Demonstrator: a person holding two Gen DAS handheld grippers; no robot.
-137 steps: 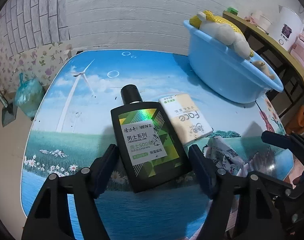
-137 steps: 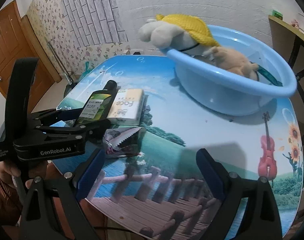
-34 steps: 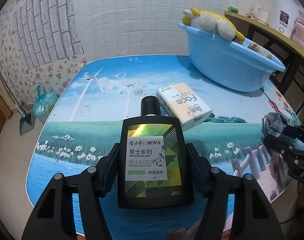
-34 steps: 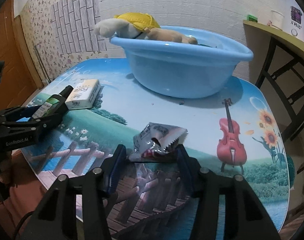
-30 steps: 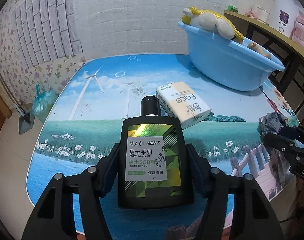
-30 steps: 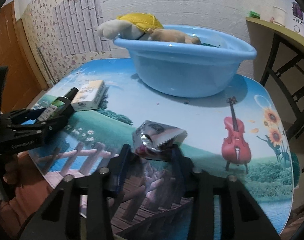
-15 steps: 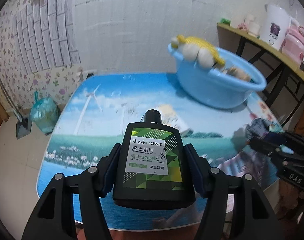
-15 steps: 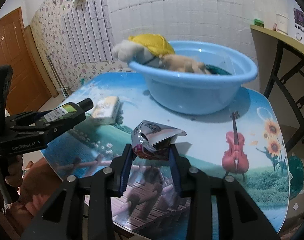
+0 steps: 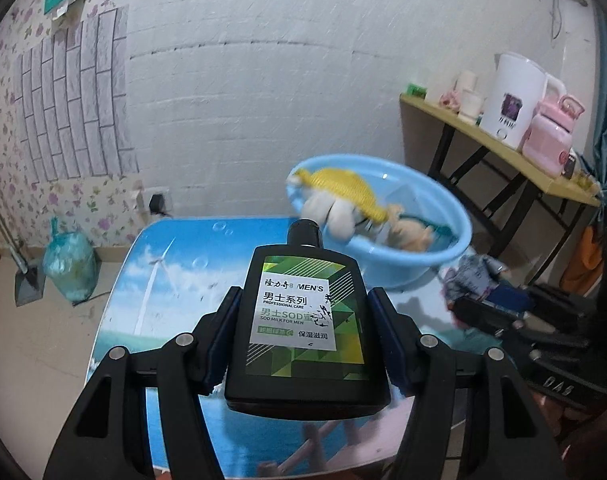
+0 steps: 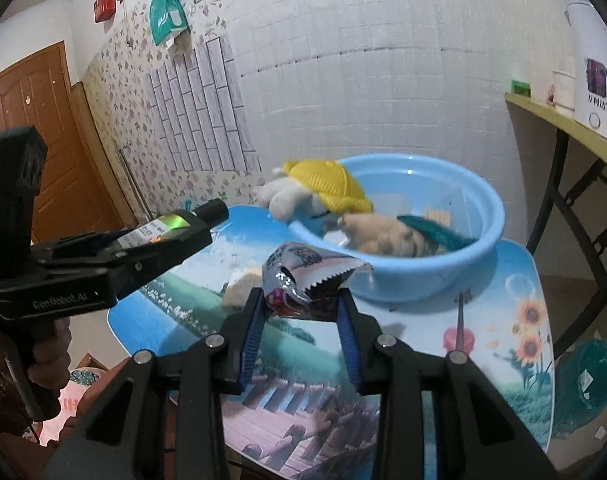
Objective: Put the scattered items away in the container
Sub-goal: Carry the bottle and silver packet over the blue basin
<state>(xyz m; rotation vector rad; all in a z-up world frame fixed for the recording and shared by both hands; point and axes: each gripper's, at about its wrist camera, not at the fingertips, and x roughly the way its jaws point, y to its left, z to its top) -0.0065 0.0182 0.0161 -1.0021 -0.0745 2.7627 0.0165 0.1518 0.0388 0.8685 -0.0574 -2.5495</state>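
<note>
left gripper (image 9: pixel 305 336): fingers clamped on both sides of the black bottle (image 9: pixel 303 324), so it's got a solid hold. Bottle is up off the table (image 9: pixel 171 256), cap pointing away from the fingers, green "MEN'S" label facing the camera.

right gripper (image 10: pixel 299 320): fingers closed down on the crinkly foil packet (image 10: pixel 303 280), pinching its lower part. The zigzag torn edge sticks out past the fingertips, and the packet hangs in the air above the table.

blue basin (image 10: pixel 443 272): sits on the table beyond both sets of fingers, ahead and a bit right of the left ones, straight ahead of the right ones.

stuffed toy (image 10: pixel 315 192): white with a yellow knit back, draped over the near-left rim of the basin. A tan plush (image 10: pixel 379 232) and something teal lie inside beside it.

tissue pack (image 10: pixel 239 288): pale, only a bit of it peeks out on the table just left of the right fingers, behind the packet.

side shelf (image 9: pixel 503 152): off to the right, well apart from the fingers, carrying a white kettle (image 9: pixel 515 100) and a pink one.
</note>
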